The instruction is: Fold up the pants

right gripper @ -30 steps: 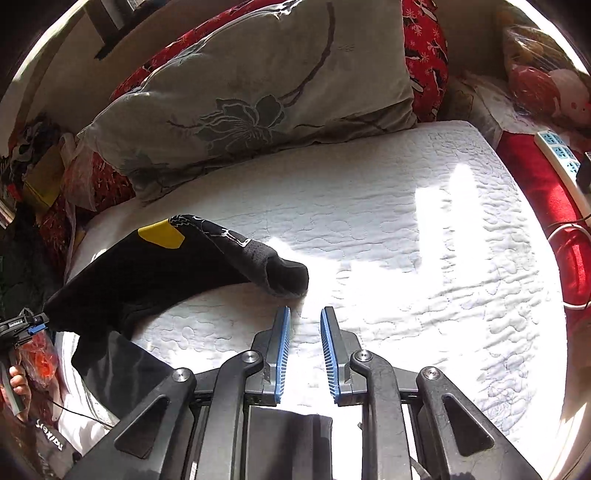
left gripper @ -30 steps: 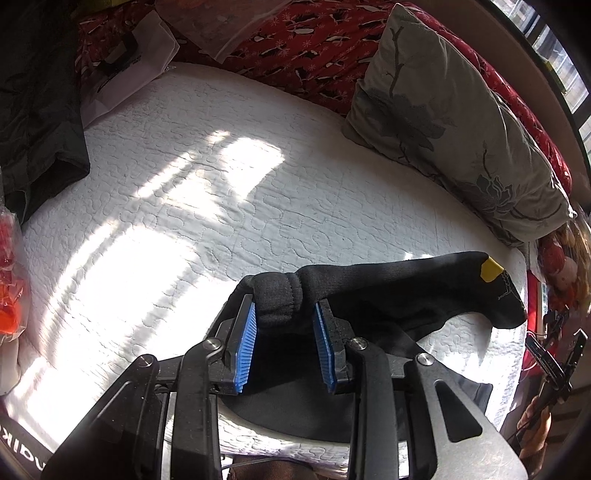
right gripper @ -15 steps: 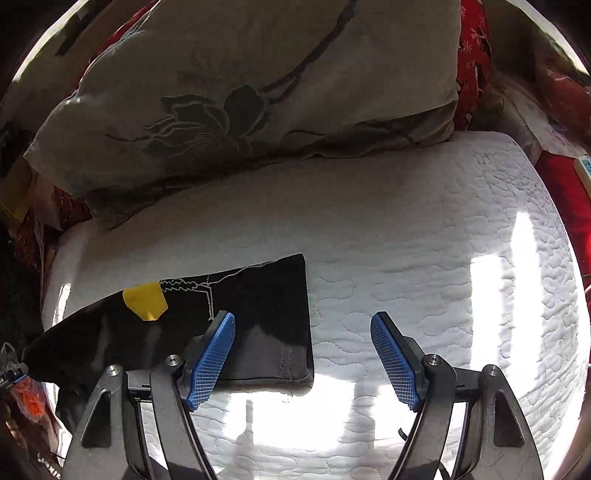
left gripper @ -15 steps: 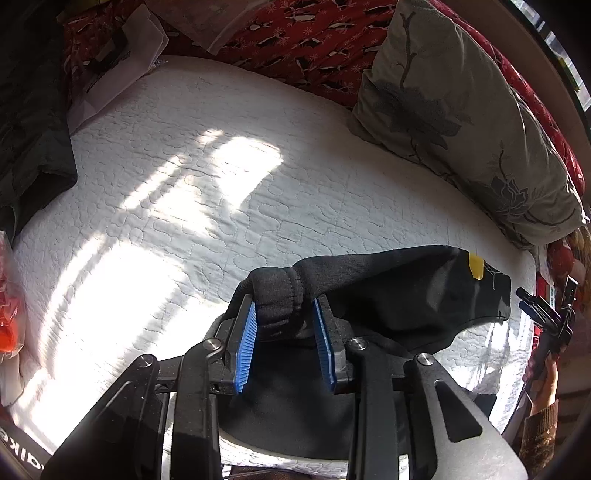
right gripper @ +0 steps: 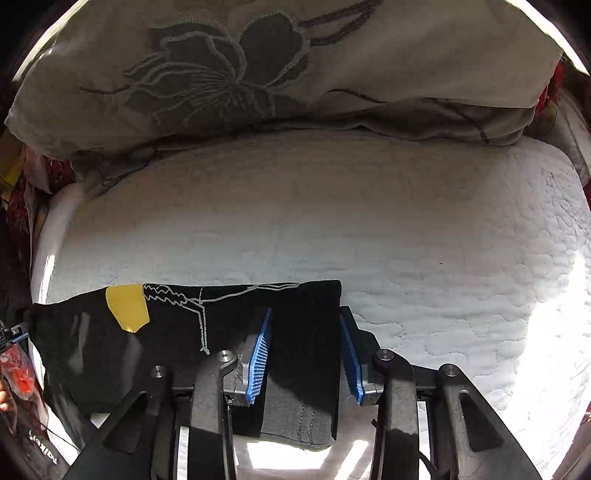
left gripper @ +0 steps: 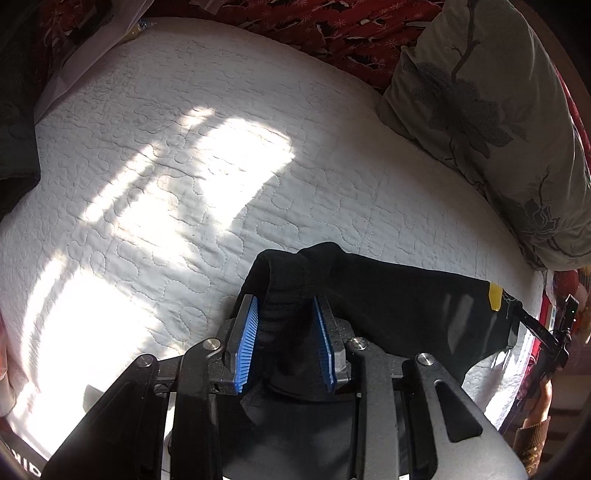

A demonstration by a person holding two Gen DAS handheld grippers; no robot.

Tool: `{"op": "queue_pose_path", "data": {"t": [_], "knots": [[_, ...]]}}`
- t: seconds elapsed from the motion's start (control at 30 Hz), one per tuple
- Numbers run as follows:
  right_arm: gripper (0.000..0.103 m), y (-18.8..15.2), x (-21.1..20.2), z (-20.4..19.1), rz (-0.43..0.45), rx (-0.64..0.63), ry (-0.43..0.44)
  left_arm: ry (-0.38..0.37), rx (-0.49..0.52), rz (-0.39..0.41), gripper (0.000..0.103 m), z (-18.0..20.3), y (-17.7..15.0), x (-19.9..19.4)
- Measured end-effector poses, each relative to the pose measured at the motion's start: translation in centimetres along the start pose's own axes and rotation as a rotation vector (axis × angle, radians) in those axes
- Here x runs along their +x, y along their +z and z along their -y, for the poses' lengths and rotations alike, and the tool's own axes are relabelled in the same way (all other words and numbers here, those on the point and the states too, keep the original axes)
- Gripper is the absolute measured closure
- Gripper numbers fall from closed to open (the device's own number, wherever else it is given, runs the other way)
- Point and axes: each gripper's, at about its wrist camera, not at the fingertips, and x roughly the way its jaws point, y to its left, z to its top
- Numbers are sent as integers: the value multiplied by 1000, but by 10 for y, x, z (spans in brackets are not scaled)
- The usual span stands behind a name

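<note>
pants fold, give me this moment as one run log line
left gripper: shut on bunched end of pants | right gripper: jaws astride other end, not clamped | pants on bed | pillow behind

In the left wrist view, a wide stretch of bare quilt (left gripper: pixel 192 177) is left open ahead and to the left of the left gripper (left gripper: pixel 284 343), whose gap is filled by bunched pants (left gripper: pixel 388 295). The far right is blocked by a pillow (left gripper: pixel 491 110), the far edge by red bedding (left gripper: pixel 332 26), and the left edge by dark cloth (left gripper: pixel 14 122). In the right wrist view, open quilt (right gripper: pixel 424 229) is seen ahead and to the right of the right gripper (right gripper: pixel 306 354); the far side is closed off by the pillow (right gripper: pixel 258 62), and the near left is covered by the pants (right gripper: pixel 184 332).
</note>
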Motion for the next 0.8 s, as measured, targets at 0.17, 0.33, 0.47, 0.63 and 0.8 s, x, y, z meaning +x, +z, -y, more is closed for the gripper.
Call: {"op": "queue_pose_path", "data": {"t": [0.17,0.33,0.47,0.63,0.8], "knots": [[56,6,4,11,-2,35,69,-31,-21,-30,74,-14,11,12],[45,8,6,14,14,65,88,-47,-29,-77,66,-12,23,32],[50,12,7,-3,-4,1,3,-43,-23,-95,57,-4,29,42],[82,14,5,-9,-14,-38,-31,-43,-37,-103,57,-5,34,47],[78,8,-1,0,-22,-14,-9,-60,33,-87,56,-19,39,33]]}}
